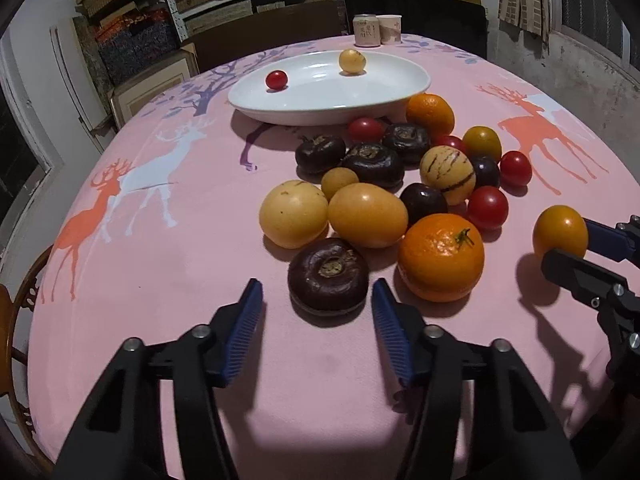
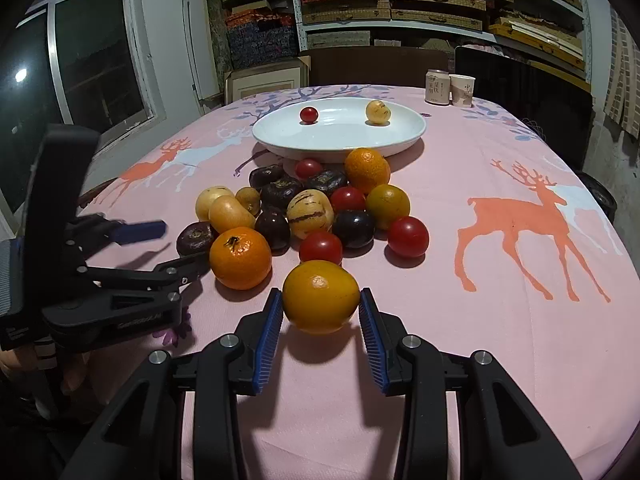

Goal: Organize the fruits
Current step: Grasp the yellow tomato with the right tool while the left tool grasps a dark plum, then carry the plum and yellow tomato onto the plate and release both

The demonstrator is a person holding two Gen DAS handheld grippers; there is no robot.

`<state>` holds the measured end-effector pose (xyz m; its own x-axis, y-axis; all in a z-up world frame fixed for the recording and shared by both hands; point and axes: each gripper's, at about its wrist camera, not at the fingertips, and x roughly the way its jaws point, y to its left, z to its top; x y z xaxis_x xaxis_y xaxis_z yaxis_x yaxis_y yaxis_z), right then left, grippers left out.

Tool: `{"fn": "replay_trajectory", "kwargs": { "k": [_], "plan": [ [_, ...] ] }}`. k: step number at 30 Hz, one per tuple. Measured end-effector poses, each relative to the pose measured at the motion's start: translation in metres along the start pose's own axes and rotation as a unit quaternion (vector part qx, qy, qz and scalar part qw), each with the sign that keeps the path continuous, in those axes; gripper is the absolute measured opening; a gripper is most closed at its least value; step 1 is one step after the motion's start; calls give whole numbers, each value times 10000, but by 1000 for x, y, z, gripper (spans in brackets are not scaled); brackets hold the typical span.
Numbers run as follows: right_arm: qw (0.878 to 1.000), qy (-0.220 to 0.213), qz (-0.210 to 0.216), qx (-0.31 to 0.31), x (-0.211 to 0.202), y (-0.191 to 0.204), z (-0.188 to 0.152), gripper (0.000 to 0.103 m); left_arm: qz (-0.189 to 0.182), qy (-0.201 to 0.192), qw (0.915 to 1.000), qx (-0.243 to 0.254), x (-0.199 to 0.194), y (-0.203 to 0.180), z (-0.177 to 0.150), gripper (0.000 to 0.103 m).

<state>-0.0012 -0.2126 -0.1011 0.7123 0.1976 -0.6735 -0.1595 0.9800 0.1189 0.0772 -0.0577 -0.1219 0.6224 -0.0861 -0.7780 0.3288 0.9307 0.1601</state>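
Note:
A heap of fruit lies mid-table: oranges [image 1: 441, 257], red cherry tomatoes [image 1: 487, 207], dark brown water chestnuts, yellow fruits [image 1: 293, 213] and a striped melon [image 1: 447, 173]. Behind it, a white plate [image 1: 328, 110] holds one cherry tomato [image 1: 276, 79] and one small yellow fruit [image 1: 352, 61]. My left gripper [image 1: 317, 294] stands open, its blue pads on either side of the nearest water chestnut [image 1: 328, 274], with a gap on the left side. My right gripper [image 2: 321, 308] is shut on a yellow-orange round fruit [image 2: 320, 296] and holds it just above the cloth, right of the heap.
The pink tablecloth [image 2: 500, 320] has deer prints. A can [image 1: 366, 30] and a paper cup [image 1: 389, 28] stand at the far edge. A wooden chair [image 1: 16, 308] sits at the left table edge, dark chairs behind. Shelves of boxes fill the back wall.

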Motion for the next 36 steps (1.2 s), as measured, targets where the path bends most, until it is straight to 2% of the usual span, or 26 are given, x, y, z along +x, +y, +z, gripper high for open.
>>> {"fn": "replay_trajectory", "kwargs": {
  "k": [1, 2, 16, 36],
  "plan": [
    [10000, -2, 8, 10, 0, -1, 0, 39, -24, -34, 10000, 3, 1, -1, 1, 42],
    [10000, -1, 7, 14, 0, -2, 0, 39, -1, -47, 10000, 38, 1, -3, 1, 40],
    [10000, -66, 12, 47, -4, -5, 2, 39, -59, -395, 9990, -221, -29, 11, -9, 40],
    [9988, -481, 49, -67, -41, 2, 28, 39, 93, -1063, 9925, -594, -87, 30, 2, 40]
  ]
}}
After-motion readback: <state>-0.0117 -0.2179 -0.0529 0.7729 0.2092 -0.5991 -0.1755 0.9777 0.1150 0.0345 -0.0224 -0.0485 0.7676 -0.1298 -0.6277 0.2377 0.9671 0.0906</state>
